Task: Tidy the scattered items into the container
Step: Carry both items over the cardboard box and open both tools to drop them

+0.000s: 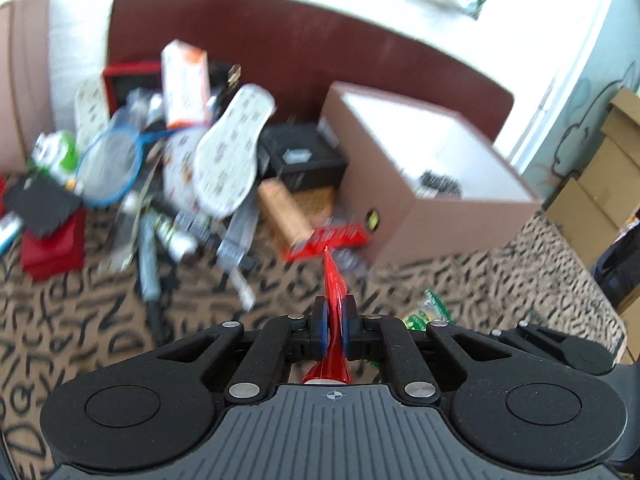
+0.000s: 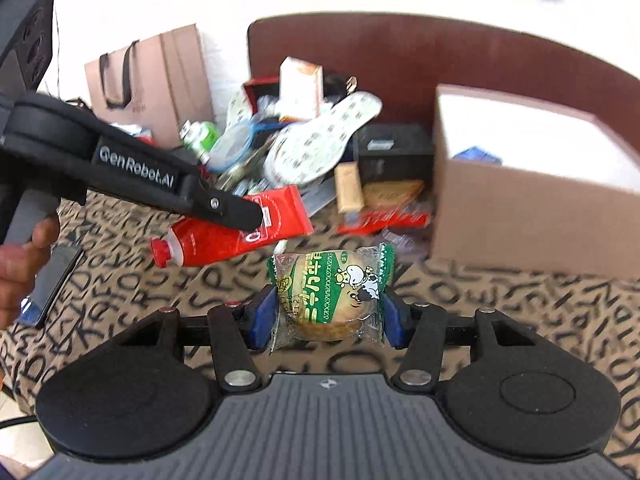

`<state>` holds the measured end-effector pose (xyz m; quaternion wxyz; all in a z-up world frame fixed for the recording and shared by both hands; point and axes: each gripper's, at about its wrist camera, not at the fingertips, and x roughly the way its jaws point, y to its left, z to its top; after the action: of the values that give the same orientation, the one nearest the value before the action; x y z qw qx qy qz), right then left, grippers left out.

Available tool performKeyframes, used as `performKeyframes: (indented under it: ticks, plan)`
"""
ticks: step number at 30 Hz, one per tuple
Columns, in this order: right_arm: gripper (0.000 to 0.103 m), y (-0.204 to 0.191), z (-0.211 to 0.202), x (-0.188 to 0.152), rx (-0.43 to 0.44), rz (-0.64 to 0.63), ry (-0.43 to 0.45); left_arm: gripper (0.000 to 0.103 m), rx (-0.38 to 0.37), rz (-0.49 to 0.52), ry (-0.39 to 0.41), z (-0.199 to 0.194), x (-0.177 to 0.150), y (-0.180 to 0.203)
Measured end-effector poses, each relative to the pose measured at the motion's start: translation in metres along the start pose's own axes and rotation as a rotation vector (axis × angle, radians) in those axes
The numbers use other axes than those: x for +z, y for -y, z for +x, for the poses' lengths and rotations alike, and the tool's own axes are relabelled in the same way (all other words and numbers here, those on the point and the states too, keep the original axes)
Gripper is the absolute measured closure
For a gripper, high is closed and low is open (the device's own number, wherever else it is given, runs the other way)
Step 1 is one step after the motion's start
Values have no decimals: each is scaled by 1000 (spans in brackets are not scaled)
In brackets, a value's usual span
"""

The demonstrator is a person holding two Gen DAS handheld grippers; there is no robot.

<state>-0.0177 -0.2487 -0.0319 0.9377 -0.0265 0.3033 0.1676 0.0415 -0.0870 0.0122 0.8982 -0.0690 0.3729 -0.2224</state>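
My left gripper is shut on the flat end of a red tube, which shows edge-on between the blue pads. In the right wrist view the same left gripper holds that red tube above the cloth, its red cap pointing left. My right gripper is shut on a green-wrapped bun packet, with a pad pressing each side. The packet also shows by the left gripper's right finger. The open cardboard box stands at right, a few items inside; the box also shows in the left wrist view.
A pile lies left of the box: patterned insoles, a small blue racket, a white-orange carton, a black box, red boxes, tubes. A paper bag stands behind. A phone lies by a person's hand.
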Motion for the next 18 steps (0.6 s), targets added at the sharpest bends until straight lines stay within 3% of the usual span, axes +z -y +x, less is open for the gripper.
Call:
performKeyframes:
  ticks: [9,18]
  plan:
    - [44,47,-22,40,-109,20,134,101,-82,109,105,9,64,57]
    - [44,115,-13,76,-260,43,184,101,-146,123,101,63,112,98]
